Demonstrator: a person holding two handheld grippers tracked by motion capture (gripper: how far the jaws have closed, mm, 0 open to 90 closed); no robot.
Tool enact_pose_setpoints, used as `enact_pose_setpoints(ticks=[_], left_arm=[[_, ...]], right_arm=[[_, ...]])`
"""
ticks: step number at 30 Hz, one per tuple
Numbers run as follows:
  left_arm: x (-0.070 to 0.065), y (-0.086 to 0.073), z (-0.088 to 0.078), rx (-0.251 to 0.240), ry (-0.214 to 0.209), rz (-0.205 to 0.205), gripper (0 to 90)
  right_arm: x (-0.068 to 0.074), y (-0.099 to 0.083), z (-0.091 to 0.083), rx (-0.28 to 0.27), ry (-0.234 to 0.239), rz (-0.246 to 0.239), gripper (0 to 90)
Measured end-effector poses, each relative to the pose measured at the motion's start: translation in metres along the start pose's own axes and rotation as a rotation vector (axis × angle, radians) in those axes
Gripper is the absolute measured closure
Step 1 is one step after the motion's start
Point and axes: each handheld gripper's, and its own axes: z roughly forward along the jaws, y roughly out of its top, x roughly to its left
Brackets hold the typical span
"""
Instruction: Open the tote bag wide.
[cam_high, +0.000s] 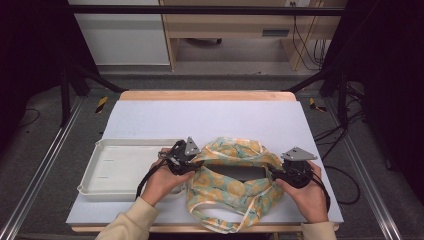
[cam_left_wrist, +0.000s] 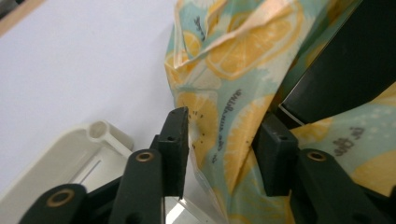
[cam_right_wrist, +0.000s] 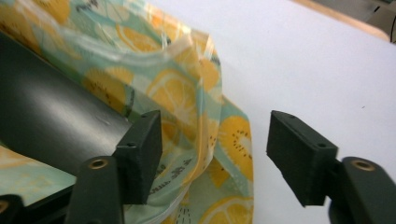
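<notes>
Black jaws of the left hand-held gripper (cam_left_wrist: 219, 144) stand apart around the lemon-print bag (cam_high: 232, 182) edge. Right hand-held gripper (cam_right_wrist: 215, 154) gapes open at its other side. Bag lies on the white worktop (cam_high: 210, 117), beside a cream tray (cam_high: 120, 170).

Grippers (cam_high: 192, 165) (cam_high: 280, 172) flanking lemon-print bag (cam_high: 232, 187)

Glossy plastic-coated bag (cam_high: 232, 182), matt white tabletop (cam_high: 210, 120)

A cream tray (cam_high: 116, 169) lies on the table (cam_high: 210, 120) — empty.
</notes>
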Motion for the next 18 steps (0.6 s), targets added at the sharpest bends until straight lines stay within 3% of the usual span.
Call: enact_pose_setpoints(ticks=[5,9,13,18], left_arm=[[-0.002,0.005,-0.016,-0.045,-0.002,0.024,50.6],[-0.002,0.005,-0.023,-0.071,0.003,0.018,49.0],[0.000,0.003,-0.023,-0.072,-0.003,0.011,48.8],[0.000,0.003,-0.024,-0.077,-0.001,0.014,49.9]], right_arm=[[-0.002,0.010,-0.013,-0.030,-0.004,0.028,31.5],[0.006,0.021,-0.026,-0.060,0.007,0.030,30.7],[0.026,0.035,-0.032,-0.087,0.073,0.006,32.4],[0.063,0.046,-0.023,-0.078,0.206,-0.030,38.9]])
